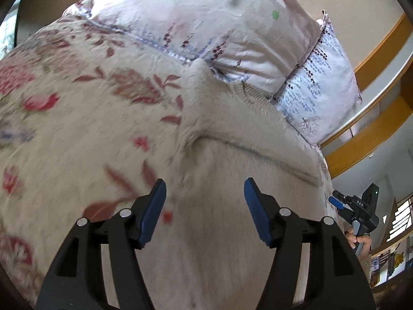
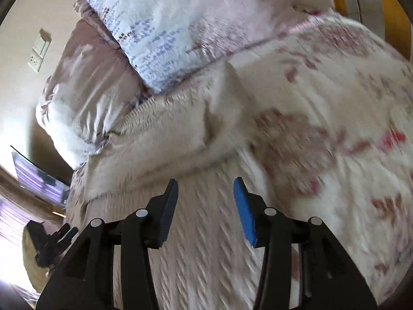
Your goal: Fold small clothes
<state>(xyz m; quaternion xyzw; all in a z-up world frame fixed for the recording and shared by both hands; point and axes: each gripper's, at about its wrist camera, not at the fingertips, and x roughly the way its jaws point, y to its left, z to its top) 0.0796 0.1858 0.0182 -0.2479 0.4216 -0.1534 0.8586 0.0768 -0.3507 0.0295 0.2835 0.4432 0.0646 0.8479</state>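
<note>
1. Cream knit, soft and fuzzy: the small sweater (image 1: 232, 139) lies spread on the floral bedspread (image 1: 77, 118), straight ahead of and beneath my left gripper (image 1: 205, 193), its ribbed edge up against the pillows (image 1: 232, 33) beyond.
2. My left gripper's blue pads (image 1: 155, 206) stand apart with nothing between them; only knit shows underneath, no pinch on it.
3. My right gripper (image 2: 205, 193) also has its jaws parted and empty, hanging over the cable-textured part of the sweater. One layer already lies folded across, just ahead of its tips.
4. In the left view I can see the right gripper off at the far right, past the sweater's edge, with the person's hand (image 1: 360, 240) on its handle.
5. Both views are smeared, so I judge I'm between grabs, lining up the next fold.
6. To do it well: I'd take the near hem with both grippers, one at each side, bite only the sweater and not the bedspread, lift evenly, and lay it flat toward the pillows so the edges meet.
7. Writing: the right gripper's body reads "DAS". Nothing else is legible.
</note>
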